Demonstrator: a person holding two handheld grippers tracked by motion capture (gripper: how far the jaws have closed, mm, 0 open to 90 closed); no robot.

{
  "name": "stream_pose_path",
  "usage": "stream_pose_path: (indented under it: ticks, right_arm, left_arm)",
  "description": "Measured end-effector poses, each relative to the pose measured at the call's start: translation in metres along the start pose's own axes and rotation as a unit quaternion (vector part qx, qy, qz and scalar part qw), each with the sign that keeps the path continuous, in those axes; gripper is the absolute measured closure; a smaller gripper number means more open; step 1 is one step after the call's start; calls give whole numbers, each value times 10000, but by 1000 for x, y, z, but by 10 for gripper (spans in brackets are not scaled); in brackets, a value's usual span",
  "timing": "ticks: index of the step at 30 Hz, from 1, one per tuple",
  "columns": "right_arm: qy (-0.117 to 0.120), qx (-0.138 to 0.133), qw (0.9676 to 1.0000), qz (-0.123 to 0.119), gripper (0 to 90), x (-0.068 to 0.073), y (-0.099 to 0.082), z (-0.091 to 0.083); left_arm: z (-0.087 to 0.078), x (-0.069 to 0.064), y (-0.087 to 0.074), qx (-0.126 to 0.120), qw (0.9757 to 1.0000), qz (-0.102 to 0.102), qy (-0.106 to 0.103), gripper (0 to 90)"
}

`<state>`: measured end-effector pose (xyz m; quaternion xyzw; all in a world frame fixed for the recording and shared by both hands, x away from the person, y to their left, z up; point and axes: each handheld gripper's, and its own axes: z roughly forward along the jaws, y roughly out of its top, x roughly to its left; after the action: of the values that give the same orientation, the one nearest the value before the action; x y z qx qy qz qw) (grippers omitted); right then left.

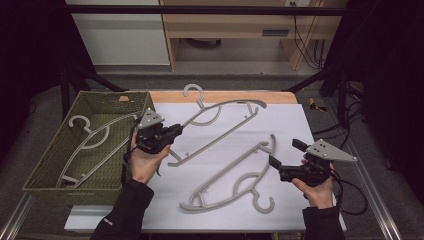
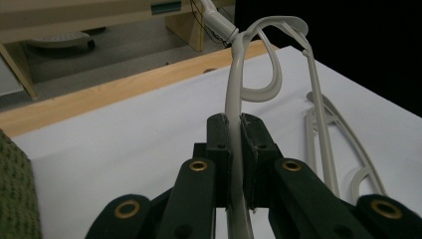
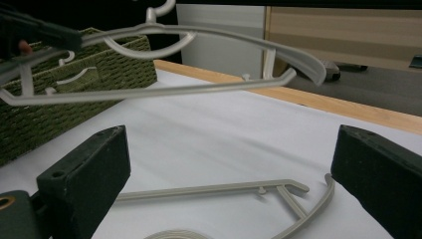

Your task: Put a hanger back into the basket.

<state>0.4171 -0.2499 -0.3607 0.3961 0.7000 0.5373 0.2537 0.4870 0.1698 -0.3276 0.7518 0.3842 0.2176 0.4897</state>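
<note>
My high view sits above my side, looking forward and down over the whole table (image 1: 280, 195), floor and shelving beyond. My left gripper view rides low and very close, looking along its jaws at the raised hanger (image 2: 234, 99) toward the table's wooden far edge (image 2: 99, 94). My right gripper view sits near the tabletop, facing the basket (image 3: 74, 94). All three share the raised hanger; both gripper views also catch the flat hanger (image 3: 219, 189).

Left gripper (image 2: 235, 149) clamped on a grey hanger (image 2: 234, 94).
Jaws closed w/ hanger arm between pads; hanger rises off white sheet (image 2: 124, 139) toward wooden table edge (image 2: 99, 94). 2nd hanger (image 2: 323, 144) lies flat at right; green basket (image 2: 17, 194) at lower left.
</note>
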Motion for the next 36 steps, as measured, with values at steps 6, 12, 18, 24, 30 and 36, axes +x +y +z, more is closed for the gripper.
stream_pose_path:
  ticks: [6, 12, 18, 24, 30, 36]
  right_arm:
    - [-11, -2, 10000, 7, 24, 0, 0, 0]
    - [-5, 2, 10000, -8, 24, 0, 0, 0]
    - [-9, 11, 10000, -18, 24, 1, 0, 1]
    - [-16, 13, 10000, -19, 23, 1, 0, 1]
    - [-26, 36, 10000, -10, 23, 1, 0, 1]
    - [-37, 47, 10000, -20, 23, 1, 0, 2]
  left_arm:
    - [-29, 8, 20, -180, 9997, 154, 92, 838]
    - [-58, 22, 33, -370, 9987, 275, 217, 837]
    - [-86, 38, 40, -482, 9974, 335, 411, 837]
    - [-109, 56, 39, -535, 9961, 336, 615, 837]
    - [-130, 76, 32, -558, 9945, 299, 836, 837]
    - [-149, 98, 17, -449, 9923, 354, 1098, 836]
